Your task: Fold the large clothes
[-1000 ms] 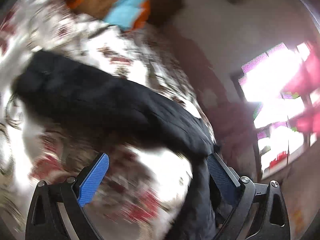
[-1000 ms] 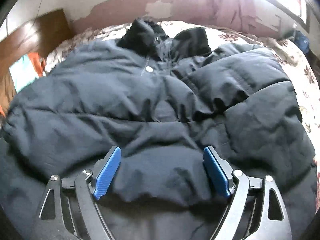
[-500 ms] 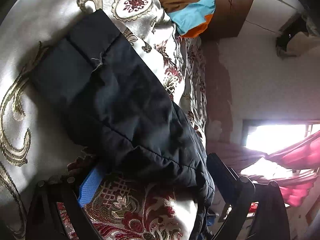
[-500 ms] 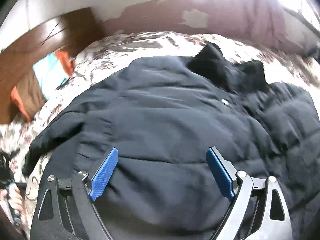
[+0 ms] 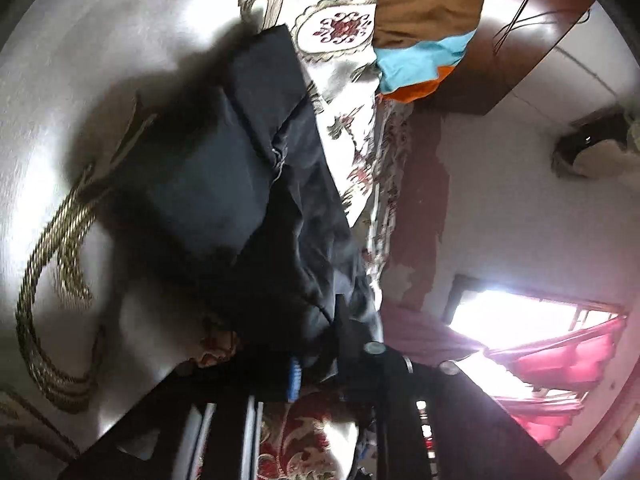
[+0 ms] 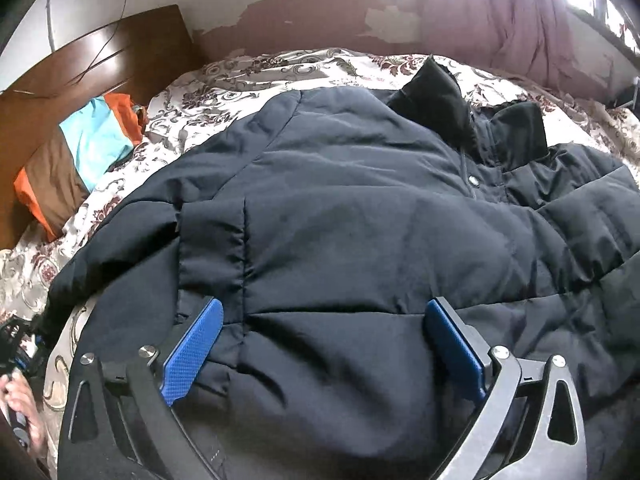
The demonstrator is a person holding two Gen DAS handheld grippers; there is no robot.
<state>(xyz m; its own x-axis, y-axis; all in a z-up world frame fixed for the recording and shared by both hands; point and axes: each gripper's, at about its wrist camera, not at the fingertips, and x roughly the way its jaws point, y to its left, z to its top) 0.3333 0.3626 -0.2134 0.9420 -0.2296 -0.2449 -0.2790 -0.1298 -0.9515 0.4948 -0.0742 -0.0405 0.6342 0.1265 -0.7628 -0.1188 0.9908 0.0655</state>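
Observation:
A large dark navy puffer jacket (image 6: 360, 220) lies spread on the patterned bedspread (image 6: 248, 80), its collar (image 6: 440, 92) toward the far wall. My right gripper (image 6: 324, 340) hovers over the jacket's lower body. Its jaws are opening, and quilted fabric lies between the blue pads (image 6: 192, 352) without being pressed. In the left wrist view my left gripper (image 5: 320, 344) is shut on the jacket's sleeve (image 5: 240, 184) a little behind the cuff, at the bed's edge. A person's hand (image 6: 16, 404) holding that gripper shows at the far left of the right wrist view.
A striped orange, brown and blue pillow (image 6: 80, 160) lies against the wooden headboard (image 6: 100, 60) at the left. A peeling wall and pink curtain (image 6: 520, 20) run behind the bed. A bright window with red curtains (image 5: 540, 340) shows in the left wrist view.
My left gripper rolled, came down onto the sleeve and shut on it. My right gripper slid left across the jacket and its jaws widened.

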